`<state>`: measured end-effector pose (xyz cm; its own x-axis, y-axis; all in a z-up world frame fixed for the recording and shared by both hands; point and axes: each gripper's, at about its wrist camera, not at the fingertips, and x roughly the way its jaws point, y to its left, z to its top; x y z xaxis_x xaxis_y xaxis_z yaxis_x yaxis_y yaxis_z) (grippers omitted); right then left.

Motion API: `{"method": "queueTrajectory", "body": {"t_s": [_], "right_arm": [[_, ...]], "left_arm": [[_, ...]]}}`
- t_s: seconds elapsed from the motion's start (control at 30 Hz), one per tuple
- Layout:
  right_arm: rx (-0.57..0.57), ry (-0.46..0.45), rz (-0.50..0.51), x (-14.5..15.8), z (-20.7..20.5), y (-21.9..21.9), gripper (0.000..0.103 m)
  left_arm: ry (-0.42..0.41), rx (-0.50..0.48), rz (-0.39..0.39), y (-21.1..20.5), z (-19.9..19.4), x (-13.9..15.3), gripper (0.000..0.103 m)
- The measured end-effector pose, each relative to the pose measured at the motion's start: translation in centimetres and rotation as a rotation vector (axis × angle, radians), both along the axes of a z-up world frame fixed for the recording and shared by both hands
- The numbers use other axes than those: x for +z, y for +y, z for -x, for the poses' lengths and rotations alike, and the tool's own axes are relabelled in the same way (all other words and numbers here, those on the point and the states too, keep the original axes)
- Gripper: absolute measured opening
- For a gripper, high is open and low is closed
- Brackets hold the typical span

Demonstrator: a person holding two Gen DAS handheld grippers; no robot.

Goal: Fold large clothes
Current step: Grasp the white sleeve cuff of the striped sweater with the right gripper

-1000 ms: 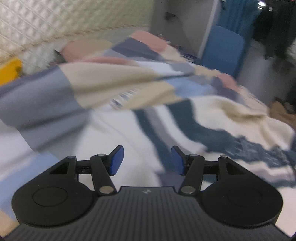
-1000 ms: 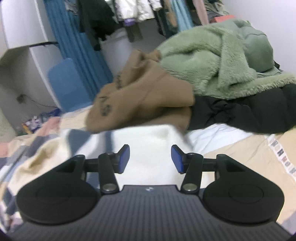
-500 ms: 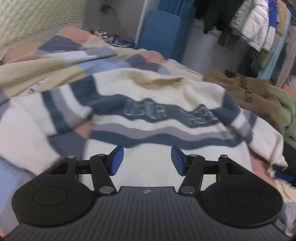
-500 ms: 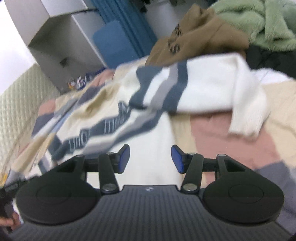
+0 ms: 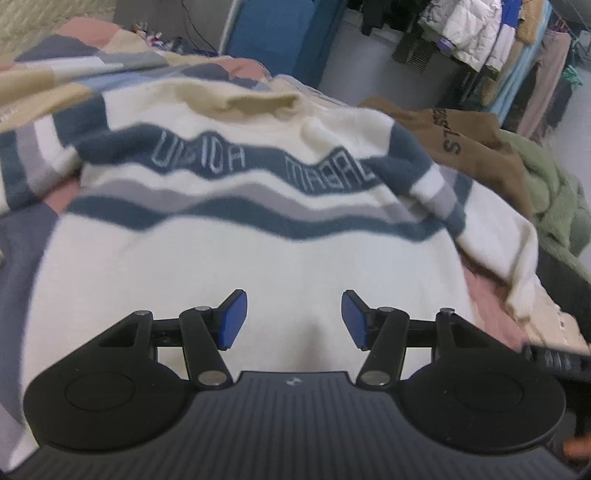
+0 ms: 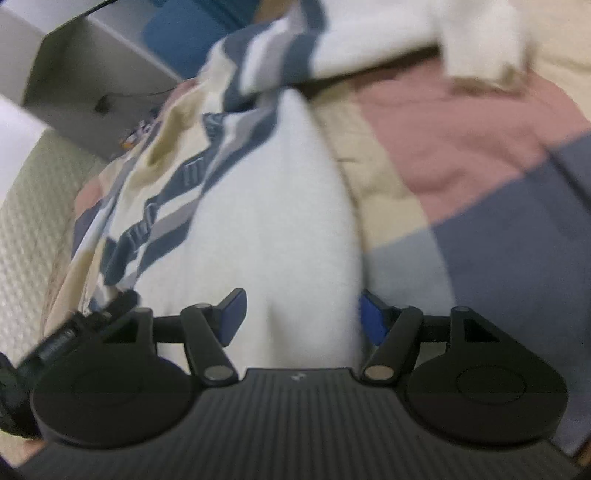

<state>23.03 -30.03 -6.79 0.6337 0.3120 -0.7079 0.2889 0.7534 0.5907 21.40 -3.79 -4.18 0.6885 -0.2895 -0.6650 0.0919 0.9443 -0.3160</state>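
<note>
A cream sweater [image 5: 258, 266] with blue and grey wavy stripes and lettering lies spread on a patchwork quilt [image 6: 480, 155]. My left gripper [image 5: 293, 319] hovers open over the plain cream lower part, with nothing pinched between its blue pads. My right gripper [image 6: 301, 317] is over the sweater's [image 6: 266, 229] right side edge. Its jaws are opening, and cream fabric lies between the fingers without being pressed. One sleeve [image 6: 461, 40] lies folded across the quilt at the top of the right wrist view.
A brown hoodie [image 5: 461, 147] and a green fleece [image 5: 554, 206] are piled to the right of the sweater. A blue chair [image 5: 280, 40] and hanging clothes [image 5: 480, 33] stand beyond the bed. A grey cabinet [image 6: 92, 74] and a quilted headboard [image 6: 26, 240] are on the left.
Both views have swung down onto the sweater, which fills them more than before. The right gripper's fingers stand wider apart than before. The left gripper's opening is unchanged.
</note>
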Motion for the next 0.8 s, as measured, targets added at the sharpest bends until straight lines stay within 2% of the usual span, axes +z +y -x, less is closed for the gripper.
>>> {"method": "queueTrajectory", "body": {"t_s": [0.1,0.17,0.2,0.23,0.3,0.33,0.57,0.8], "right_arm": [[0.002,0.005,0.057,-0.4,-1.2,0.6,0.062],[0.058,0.034,0.131,-1.1,-2.1,2.0,0.057],[0.072,0.028,0.163,-1.1,-2.3,2.5,0.050],[0.082,0.020,0.175,-1.0,-2.4,2.7,0.039],[0.079,0.014,0.154,-0.7,-2.5,2.4,0.026],[0.084,0.007,0.150,-0.5,-2.5,2.4,0.023],[0.102,-0.108,0.257,2.7,-0.3,3.3,0.019],[0.062,-0.076,0.274,3.4,1.7,2.8,0.014]], "left_arm": [[0.029,-0.054,0.008,0.6,0.0,-1.3,0.062],[0.021,-0.060,0.023,1.0,-0.2,-1.4,0.062],[0.018,-0.055,0.034,1.1,-0.4,-1.5,0.062],[0.016,-0.053,0.044,1.3,-0.5,-1.6,0.062],[0.018,-0.056,0.051,1.5,-0.7,-1.7,0.062],[0.021,-0.060,0.059,1.6,-0.8,-1.7,0.062],[0.014,-0.030,0.129,3.1,0.1,-0.9,0.062],[0.035,0.017,0.178,4.5,1.5,-0.8,0.061]]}}
